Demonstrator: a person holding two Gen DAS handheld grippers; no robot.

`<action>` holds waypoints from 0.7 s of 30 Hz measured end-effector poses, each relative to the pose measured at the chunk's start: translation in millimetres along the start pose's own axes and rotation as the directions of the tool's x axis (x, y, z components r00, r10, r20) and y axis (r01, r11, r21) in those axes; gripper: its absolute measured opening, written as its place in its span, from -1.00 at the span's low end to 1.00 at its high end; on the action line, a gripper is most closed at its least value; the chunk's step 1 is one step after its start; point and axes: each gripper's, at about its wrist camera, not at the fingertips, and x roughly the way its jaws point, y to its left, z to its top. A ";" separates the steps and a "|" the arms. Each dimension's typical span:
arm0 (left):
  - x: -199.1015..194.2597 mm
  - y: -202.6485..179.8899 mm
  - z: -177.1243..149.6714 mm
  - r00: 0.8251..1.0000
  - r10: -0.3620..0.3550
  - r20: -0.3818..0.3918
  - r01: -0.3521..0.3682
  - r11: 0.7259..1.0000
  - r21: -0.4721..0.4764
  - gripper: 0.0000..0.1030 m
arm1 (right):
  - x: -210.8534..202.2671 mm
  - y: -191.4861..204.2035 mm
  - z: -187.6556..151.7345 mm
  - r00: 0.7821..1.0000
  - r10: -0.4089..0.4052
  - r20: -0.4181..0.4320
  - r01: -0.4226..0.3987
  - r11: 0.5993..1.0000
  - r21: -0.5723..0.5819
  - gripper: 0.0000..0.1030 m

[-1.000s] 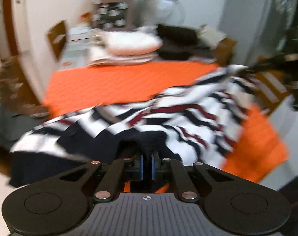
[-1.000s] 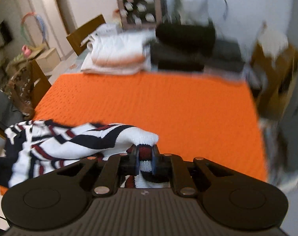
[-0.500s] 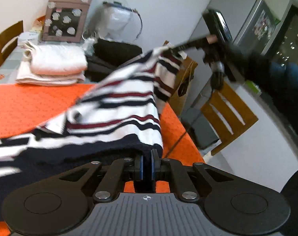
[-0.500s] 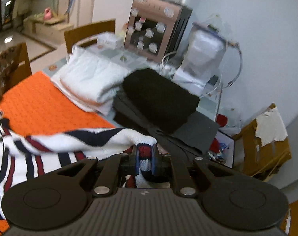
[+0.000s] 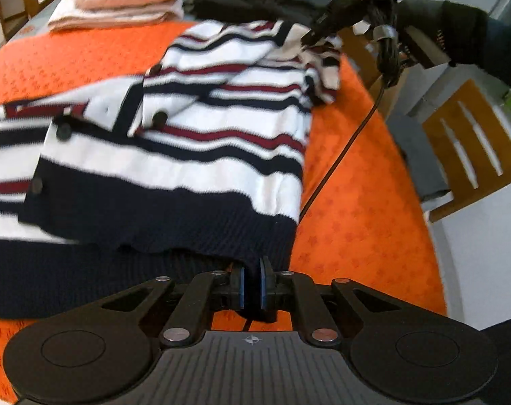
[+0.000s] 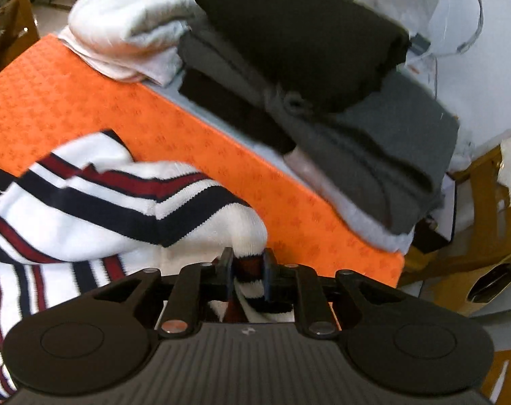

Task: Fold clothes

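Note:
A white cardigan (image 5: 221,155) with navy and red stripes lies spread on the orange tablecloth (image 5: 356,202). My left gripper (image 5: 252,287) pinches its navy hem at the near edge; the jaws are just starting to open with the hem still between the pads. At the far end, my right gripper (image 5: 309,38) holds the shoulder end low over the cloth. In the right wrist view the right gripper (image 6: 247,276) has a striped fold of the cardigan (image 6: 86,209) between its pads, and its jaws are opening.
A folded white pile (image 6: 130,23) and a black and grey folded pile (image 6: 306,67) sit at the back of the tablecloth (image 6: 69,101). A black cable (image 5: 339,155) trails over the cloth. A wooden chair (image 5: 468,148) stands beyond the right edge. A dark sleeve (image 5: 464,30) holds the right gripper.
The cardigan hung stretched in the air between both grippers; now both have come down and it lies flat on the orange cloth. The right jaws stand a little wider.

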 end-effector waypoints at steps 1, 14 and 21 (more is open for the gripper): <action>2.7 -1.7 -1.2 1.000 -0.002 -0.012 0.002 1.000 0.008 -0.72 | -0.1 -2.6 -2.5 1.000 0.002 0.005 -0.002 1.000 0.004 -0.44; -51.2 17.7 -2.5 0.997 0.057 0.049 -0.058 0.998 0.019 -0.17 | -98.1 -12.8 -50.6 0.978 0.128 0.165 -0.125 0.992 -0.031 0.08; -65.9 57.2 5.9 0.983 0.158 0.094 -0.153 0.987 -0.055 -0.12 | -129.0 28.6 -106.9 0.959 0.226 0.170 -0.223 0.974 -0.038 0.09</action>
